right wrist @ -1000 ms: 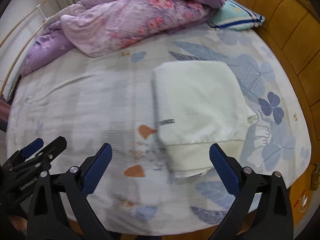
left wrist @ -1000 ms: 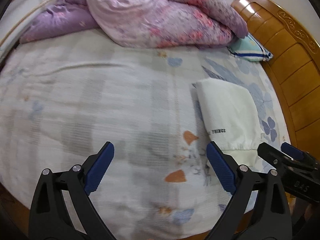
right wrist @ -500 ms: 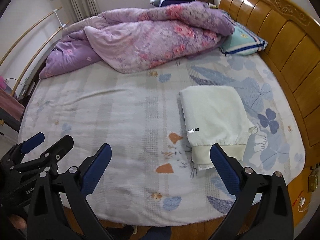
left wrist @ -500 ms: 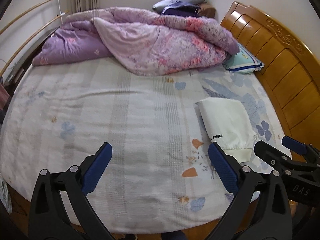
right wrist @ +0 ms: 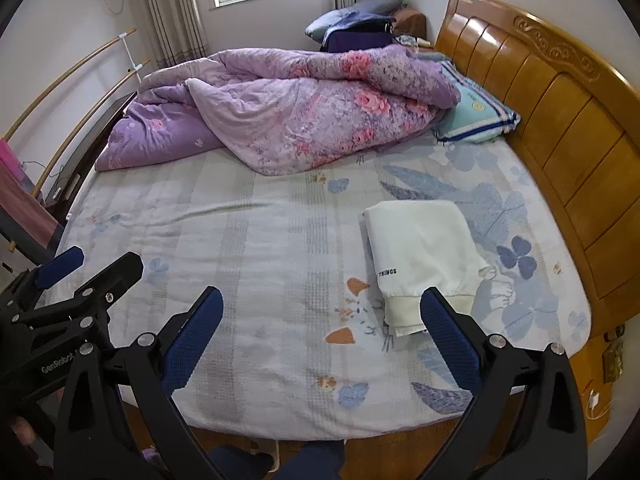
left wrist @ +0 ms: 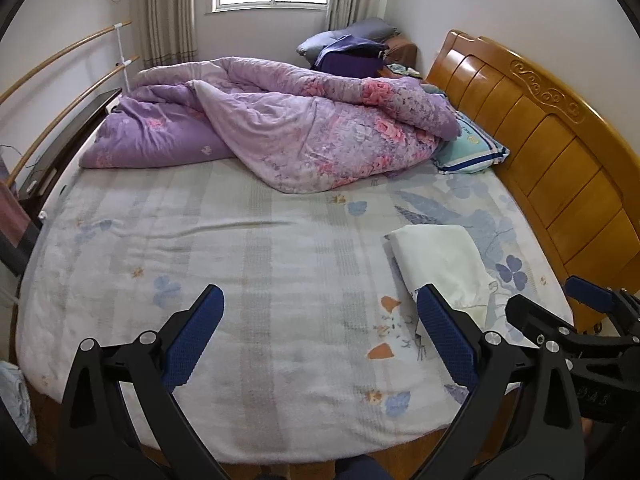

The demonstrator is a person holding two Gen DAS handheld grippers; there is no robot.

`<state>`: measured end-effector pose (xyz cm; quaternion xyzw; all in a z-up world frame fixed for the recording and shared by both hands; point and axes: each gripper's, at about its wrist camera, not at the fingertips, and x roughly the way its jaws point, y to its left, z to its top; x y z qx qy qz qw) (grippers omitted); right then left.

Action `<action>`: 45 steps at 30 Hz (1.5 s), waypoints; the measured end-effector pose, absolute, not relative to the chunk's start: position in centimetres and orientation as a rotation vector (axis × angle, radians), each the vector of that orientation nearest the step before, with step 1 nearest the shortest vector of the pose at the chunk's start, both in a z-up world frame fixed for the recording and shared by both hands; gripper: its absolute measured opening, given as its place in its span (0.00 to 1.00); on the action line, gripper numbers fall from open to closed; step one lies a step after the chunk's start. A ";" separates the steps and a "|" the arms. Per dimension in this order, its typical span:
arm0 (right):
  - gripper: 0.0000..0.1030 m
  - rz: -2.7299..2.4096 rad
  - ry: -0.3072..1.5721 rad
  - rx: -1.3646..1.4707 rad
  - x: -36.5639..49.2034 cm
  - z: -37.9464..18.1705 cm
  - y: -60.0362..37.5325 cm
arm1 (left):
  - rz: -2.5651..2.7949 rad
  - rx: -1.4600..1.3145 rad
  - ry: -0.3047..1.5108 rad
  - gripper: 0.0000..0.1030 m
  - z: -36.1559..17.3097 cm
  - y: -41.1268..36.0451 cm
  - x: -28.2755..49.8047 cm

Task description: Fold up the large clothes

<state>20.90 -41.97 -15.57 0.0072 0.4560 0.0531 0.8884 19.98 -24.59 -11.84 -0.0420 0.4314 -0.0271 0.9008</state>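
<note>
A white folded garment (right wrist: 420, 252) with the word "THINGS" on it lies flat on the right side of the bed, near the wooden headboard; it also shows in the left wrist view (left wrist: 440, 264). My left gripper (left wrist: 320, 336) is open and empty, held above the bed's front edge. My right gripper (right wrist: 320, 332) is open and empty, also above the front edge, its right finger just in front of the garment's ribbed hem. Each gripper shows at the edge of the other's view, the right one (left wrist: 576, 320) and the left one (right wrist: 68, 280).
A crumpled purple floral quilt (right wrist: 288, 104) fills the back of the bed. A blue-striped pillow (right wrist: 476, 116) lies by the wooden headboard (right wrist: 560, 112). The patterned bed sheet (right wrist: 248, 248) covers the mattress. Wooden rails (left wrist: 60, 80) run along the left wall.
Both grippers have pulled back and up from the bed. The view now takes in the whole bed and window. The garment lies as before.
</note>
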 end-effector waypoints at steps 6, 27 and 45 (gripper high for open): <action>0.92 0.118 0.934 0.006 19.9 -13.4 -41.2 | -0.054 -0.074 0.878 0.94 -9.2 -23.7 18.7; 0.92 0.101 0.869 -0.010 16.3 -7.5 -36.1 | -0.072 -0.103 0.817 0.94 -3.2 -18.0 15.5; 0.92 0.152 0.862 -0.054 15.2 -5.4 -29.2 | -0.020 -0.079 0.796 0.94 -0.1 -11.5 12.9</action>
